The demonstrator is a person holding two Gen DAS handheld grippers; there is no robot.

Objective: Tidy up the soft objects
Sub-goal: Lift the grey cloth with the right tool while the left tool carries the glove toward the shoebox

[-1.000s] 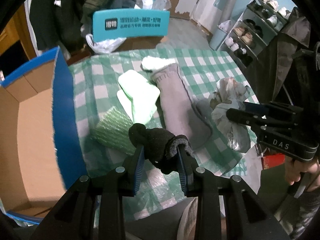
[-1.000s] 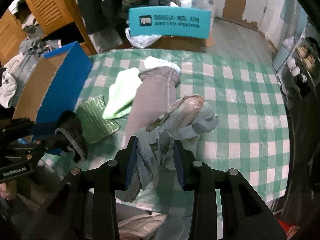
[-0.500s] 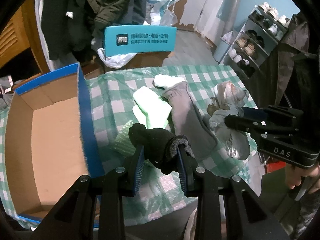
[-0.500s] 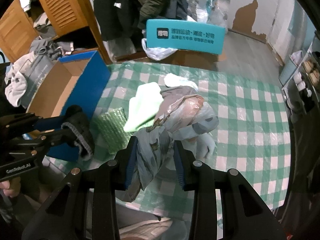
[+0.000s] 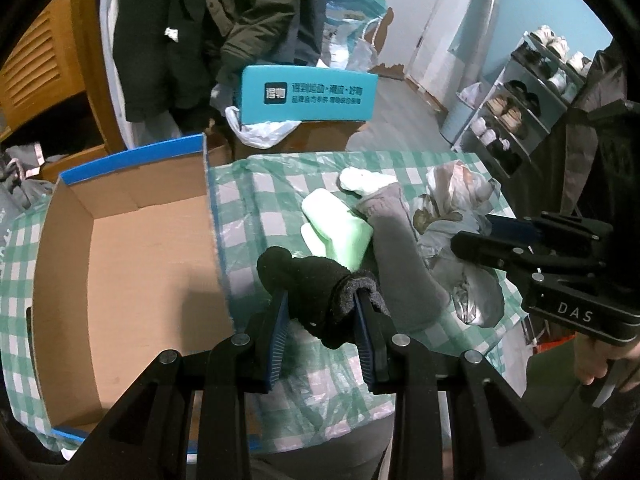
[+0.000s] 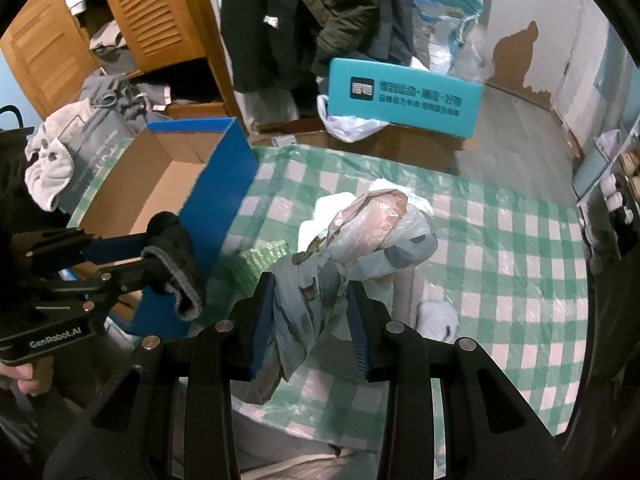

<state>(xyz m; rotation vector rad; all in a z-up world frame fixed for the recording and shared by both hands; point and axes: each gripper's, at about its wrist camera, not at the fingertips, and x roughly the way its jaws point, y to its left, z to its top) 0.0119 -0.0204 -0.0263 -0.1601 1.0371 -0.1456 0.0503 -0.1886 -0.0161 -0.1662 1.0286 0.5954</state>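
My left gripper [image 5: 320, 304] is shut on a black knit glove [image 5: 308, 276], held in the air just right of the open blue cardboard box [image 5: 132, 156]. Its inside is bare brown card. My right gripper [image 6: 310, 300] is shut on a crumpled grey plastic bag [image 6: 368, 228] above the green checked table [image 6: 500, 260]. From the right wrist view, the left gripper [image 6: 160, 264] and glove [image 6: 176, 256] hang beside the box's blue wall [image 6: 216, 200]. A pale green cloth [image 5: 340, 228], a grey sock [image 5: 400, 264] and a white sock [image 5: 360, 180] lie on the table.
Green bubble wrap [image 6: 260, 264] lies by the box. A teal carton [image 5: 308, 94] stands on the floor beyond the table, under dark hanging coats [image 5: 248, 12]. A shoe rack [image 5: 520, 112] is at the right, wooden louvre doors [image 6: 152, 12] at the left.
Both grippers have risen and drifted towards the box with their loads still held. The box now fills more of the left wrist view, and the bubble wrap is hidden behind the glove there.
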